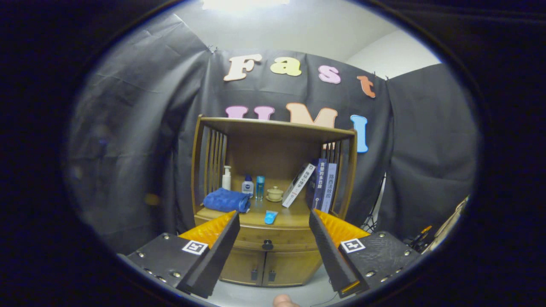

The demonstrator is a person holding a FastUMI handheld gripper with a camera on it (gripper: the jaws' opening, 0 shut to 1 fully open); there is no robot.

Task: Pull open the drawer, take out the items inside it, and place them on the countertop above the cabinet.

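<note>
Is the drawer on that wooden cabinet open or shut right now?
Shut. The drawer front sits flush with the cabinet, its knob untouched; the open gripper hangs short of it.

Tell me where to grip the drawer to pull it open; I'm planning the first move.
Take the small dark knob at the middle of the drawer front, coming straight in from the front. It is the one part standing out from the flat panel. The tool is open, empty and apart from the cabinet, its fingers either side of the knob.

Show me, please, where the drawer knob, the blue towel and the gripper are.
drawer knob [267, 244]: gripper view, centre of the dark knob.
blue towel [227, 200]: gripper view, middle of the folded cloth.
gripper [273, 221]: gripper view, open gap midway between the fingertips.
</note>
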